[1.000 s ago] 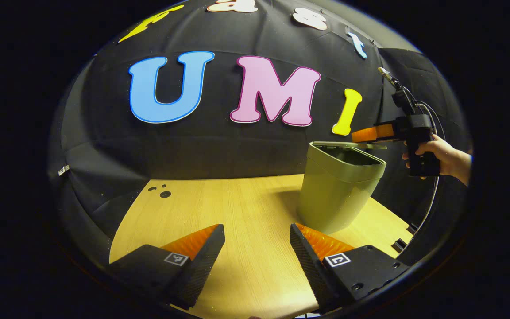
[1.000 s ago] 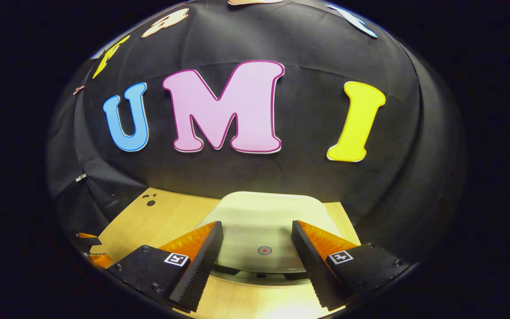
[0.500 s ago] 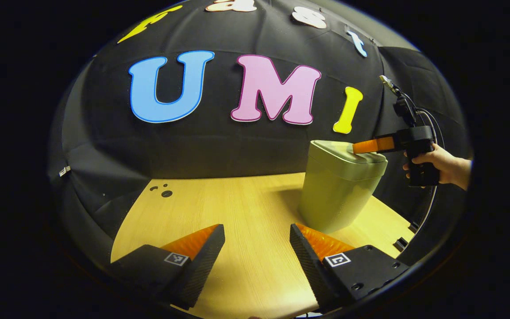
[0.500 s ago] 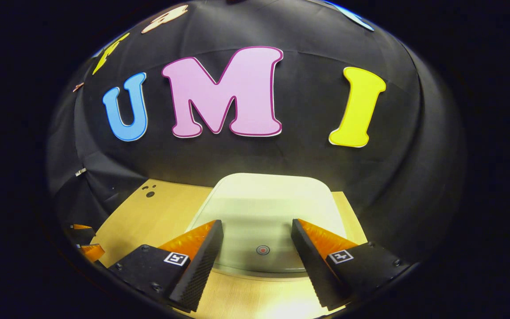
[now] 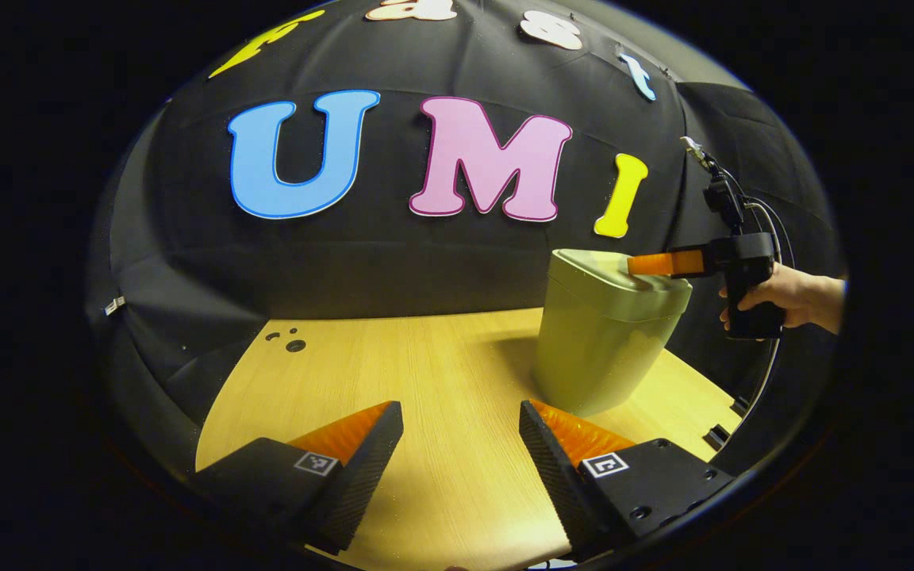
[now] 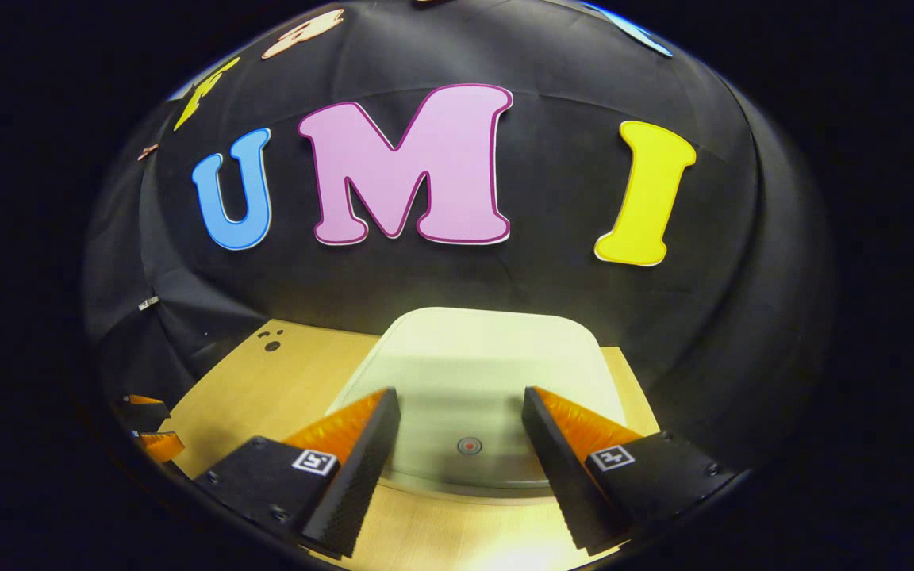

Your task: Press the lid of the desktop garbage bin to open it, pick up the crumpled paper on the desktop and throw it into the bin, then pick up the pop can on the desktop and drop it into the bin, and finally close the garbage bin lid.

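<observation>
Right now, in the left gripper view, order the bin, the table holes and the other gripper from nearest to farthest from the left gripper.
1. Bin, just ahead, right.
2. Table holes, far left edge.
3. Right gripper, over the bin's far side.

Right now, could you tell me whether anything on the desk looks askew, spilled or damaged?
Nothing stands out. The garbage bin stands upright on the wooden desk with its lid down flat. The right hand-held gripper rests over the lid's edge, fingers apart. The left hand-held gripper hovers open above bare desk. No spill shows.
</observation>
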The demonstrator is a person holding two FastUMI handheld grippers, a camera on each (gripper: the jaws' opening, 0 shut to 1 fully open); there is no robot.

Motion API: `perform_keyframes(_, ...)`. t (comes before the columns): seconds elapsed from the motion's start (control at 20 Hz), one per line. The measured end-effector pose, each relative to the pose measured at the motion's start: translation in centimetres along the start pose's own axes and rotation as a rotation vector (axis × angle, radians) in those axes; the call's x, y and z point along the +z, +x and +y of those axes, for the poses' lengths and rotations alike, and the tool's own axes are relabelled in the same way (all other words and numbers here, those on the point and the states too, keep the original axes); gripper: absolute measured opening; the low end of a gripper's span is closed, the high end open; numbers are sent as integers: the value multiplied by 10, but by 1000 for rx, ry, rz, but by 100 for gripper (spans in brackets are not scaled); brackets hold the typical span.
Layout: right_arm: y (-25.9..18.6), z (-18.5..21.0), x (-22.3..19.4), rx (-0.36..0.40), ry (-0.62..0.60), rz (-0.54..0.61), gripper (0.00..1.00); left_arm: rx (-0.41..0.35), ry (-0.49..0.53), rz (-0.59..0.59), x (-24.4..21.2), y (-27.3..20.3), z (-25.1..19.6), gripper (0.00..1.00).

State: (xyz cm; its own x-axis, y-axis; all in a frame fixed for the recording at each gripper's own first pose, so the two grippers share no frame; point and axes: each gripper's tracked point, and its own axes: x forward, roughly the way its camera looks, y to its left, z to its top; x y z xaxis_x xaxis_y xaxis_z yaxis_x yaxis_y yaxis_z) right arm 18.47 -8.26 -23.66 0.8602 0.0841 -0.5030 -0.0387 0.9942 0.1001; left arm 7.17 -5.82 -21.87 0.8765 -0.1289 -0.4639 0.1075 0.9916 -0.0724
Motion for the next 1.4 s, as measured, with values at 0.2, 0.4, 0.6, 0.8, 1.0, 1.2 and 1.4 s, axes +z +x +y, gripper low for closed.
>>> perform_keyframes(0.2,2,2,8,22,28,-71,98,-3,7,-15,5,-2,-3,96)
perform_keyframes(0.4,-9,11,22,47,28,-128,99,-5,22,-10,5,-3,-4,96)
perform_keyframes(0.6,-39,27,33,65,-28,-193,99,1,29,-20,11,-6,-4,96)
perform_keyframes(0.8,-71,56,35,109,-39,-233,99,5,34,-37,17,-11,-1,96)
perform_keyframes(1.0,-102,82,28,134,-1,-242,98,-13,29,-68,27,-19,0,96)
perform_keyframes(1.2,-129,101,2,127,36,-234,99,-32,48,-100,35,-28,3,96)
perform_keyframes(1.4,-144,117,-33,133,32,-184,99,-45,59,-115,38,-35,6,95)
